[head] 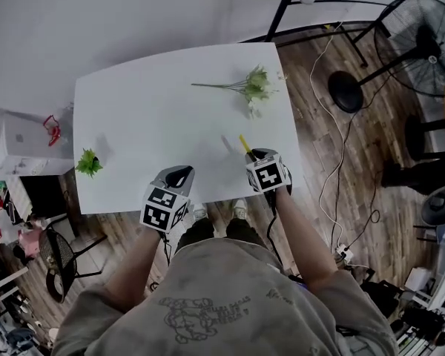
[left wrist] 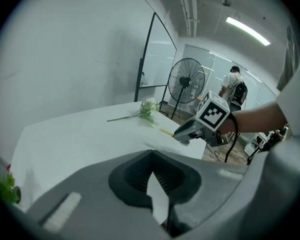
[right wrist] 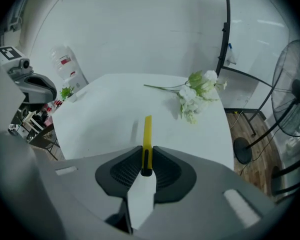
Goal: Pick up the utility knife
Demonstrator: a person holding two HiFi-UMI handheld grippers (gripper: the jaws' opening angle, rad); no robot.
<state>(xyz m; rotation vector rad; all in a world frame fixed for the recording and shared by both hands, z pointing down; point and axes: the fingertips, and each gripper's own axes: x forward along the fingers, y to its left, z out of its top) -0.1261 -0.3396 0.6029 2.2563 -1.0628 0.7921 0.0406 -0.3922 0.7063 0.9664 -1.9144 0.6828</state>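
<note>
A slim yellow utility knife (right wrist: 147, 143) sticks out forward from between the jaws of my right gripper (right wrist: 146, 156), whose pads press on its near end; it hangs a little above the white table (right wrist: 105, 114). In the head view the knife (head: 244, 144) shows as a short yellow bar ahead of the right gripper (head: 256, 156), near the table's front right. From the left gripper view the knife's tip (left wrist: 166, 132) pokes out of the right gripper (left wrist: 182, 134). My left gripper (left wrist: 155, 169) is shut with nothing in it, and sits at the table's front edge (head: 179, 178).
A sprig of white flowers (head: 252, 87) lies at the table's far right. A small green plant piece (head: 88, 162) sits at the left edge. A standing fan (head: 423, 43) and cables are on the wood floor to the right. A clear bottle (right wrist: 67, 66) stands beyond the table's left.
</note>
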